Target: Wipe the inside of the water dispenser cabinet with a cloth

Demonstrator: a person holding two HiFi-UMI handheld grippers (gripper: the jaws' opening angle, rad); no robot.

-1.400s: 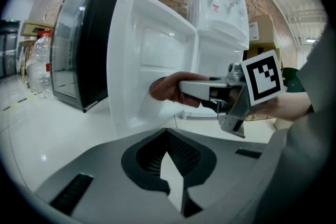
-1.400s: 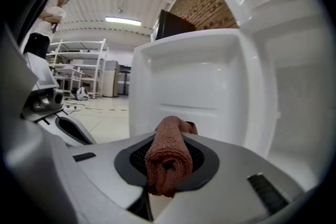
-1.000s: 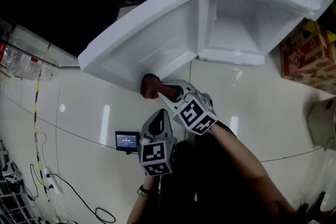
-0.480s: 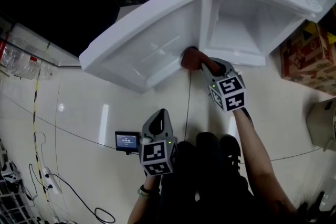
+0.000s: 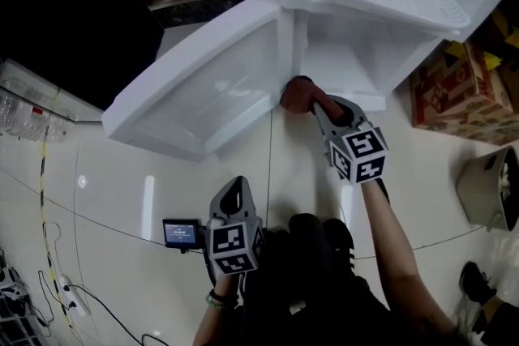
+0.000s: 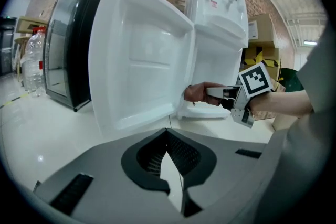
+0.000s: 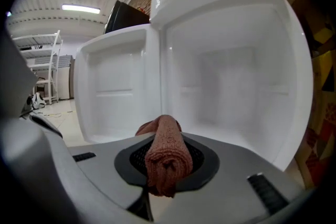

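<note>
**Cloth now at the cabinet mouth**

Right gripper (image 5: 318, 104), clamped on the rolled cloth (image 5: 296, 93), has shifted off the open door (image 5: 203, 93) to the hinge corner. The cabinet (image 5: 349, 65) interior lies just ahead of it (inside wipe likely starts here). Left gripper (image 5: 229, 194) sits together, empty, well behind.

The brown cloth (image 5: 296, 96), clamped in the right gripper (image 5: 313, 104), has been carried off the open door's (image 5: 203, 85) lower edge. It has been brought to the cabinet's (image 5: 345, 65) bottom corner by the hinge.

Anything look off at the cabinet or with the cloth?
Nothing stands out. The door stands open, the cabinet looks intact, and the right gripper holds the rolled cloth at its lower hinge corner.
</note>
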